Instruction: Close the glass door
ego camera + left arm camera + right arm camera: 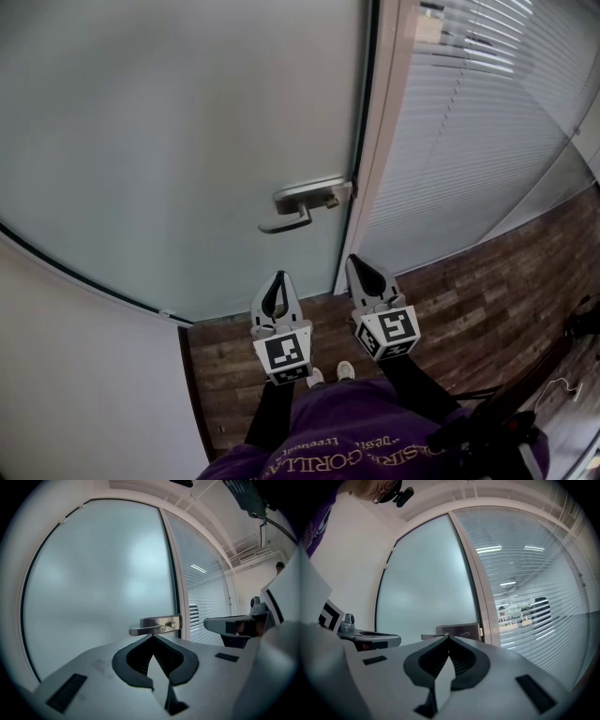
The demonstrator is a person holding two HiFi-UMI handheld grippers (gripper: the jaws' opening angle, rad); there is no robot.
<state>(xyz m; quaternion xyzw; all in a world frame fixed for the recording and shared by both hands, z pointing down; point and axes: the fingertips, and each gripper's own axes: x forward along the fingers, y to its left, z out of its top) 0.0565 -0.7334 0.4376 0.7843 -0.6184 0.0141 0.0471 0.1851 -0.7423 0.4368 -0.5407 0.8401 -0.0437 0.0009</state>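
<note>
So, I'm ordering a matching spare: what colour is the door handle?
Silver, brushed-metal handle; it shows best in the head view.

White slatted blinds (469, 141) fill the right side behind glass, their slats running level. Below them lies a dark wood-plank floor (487, 309). A plain white wall (75, 375) stands at the left. Two pale shoes (345, 371) rest on the planks, just beyond a purple shirt (366, 436).

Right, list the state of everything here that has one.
Door: looks closed, edge against the frame.
Handle: lever level, nothing touching it.
Left gripper: shut, empty, clear of the door.
Right gripper: shut, empty, clear of the door.
Blinds: lowered, slats partly open.
</note>
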